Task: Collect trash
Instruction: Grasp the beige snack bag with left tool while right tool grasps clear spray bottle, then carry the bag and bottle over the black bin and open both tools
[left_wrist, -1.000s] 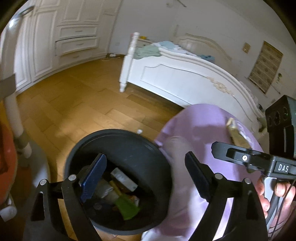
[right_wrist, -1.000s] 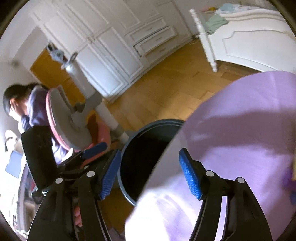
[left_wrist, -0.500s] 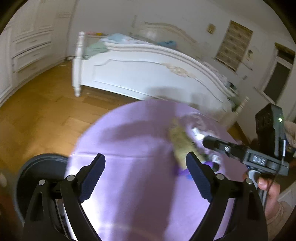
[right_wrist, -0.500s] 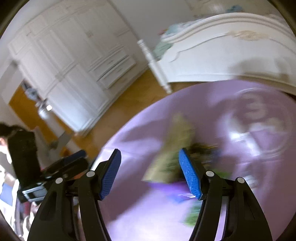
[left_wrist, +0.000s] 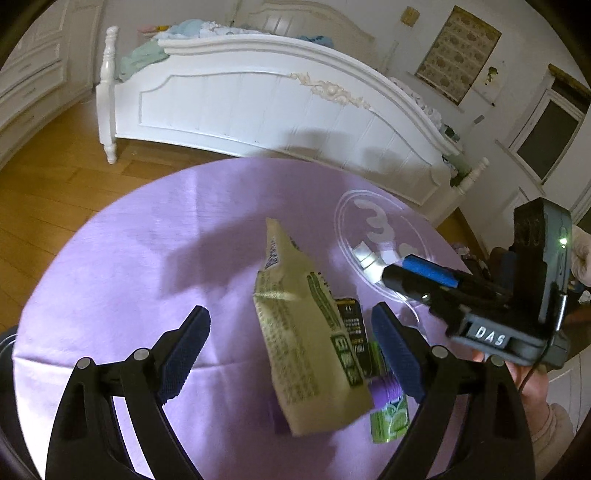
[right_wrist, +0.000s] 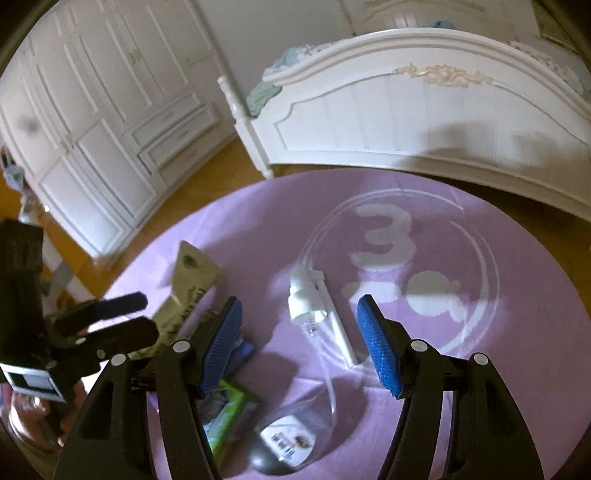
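Both grippers have swung away from the black bin, which a second ago filled the left wrist view, and now hang over the round table (left_wrist: 122, 258) draped in smooth lilac cloth. Left gripper (left_wrist: 291, 354) has its dark blue ribbed pads spread wide with nothing pinched; the tan paper snack bag (left_wrist: 306, 332) lies on the cloth in the gap between them, touching neither. That bag is a flat, creased pouch with green print, its long axis running from about 11 o'clock, where the narrow sealed end points toward the bed, down to 5 o'clock. Tucked against its 3 o'clock edge are a small black wrapper (left_wrist: 352, 325) and, nearer 5 o'clock, a glossy green packet (left_wrist: 389, 421). Right gripper (right_wrist: 299, 343) also stands apart and empty, bright blue textured pads either side of a clear plastic spray bottle (right_wrist: 317, 317). This bottle lies on its side, white pump head toward 11 o'clock and slim body toward 5 o'clock. At 6 o'clock in the right wrist view sits a small clear labelled pot (right_wrist: 288, 443), with the green packet at 7 o'clock. A white carved bed footboard (left_wrist: 258, 107) curves behind the table at 12 o'clock.
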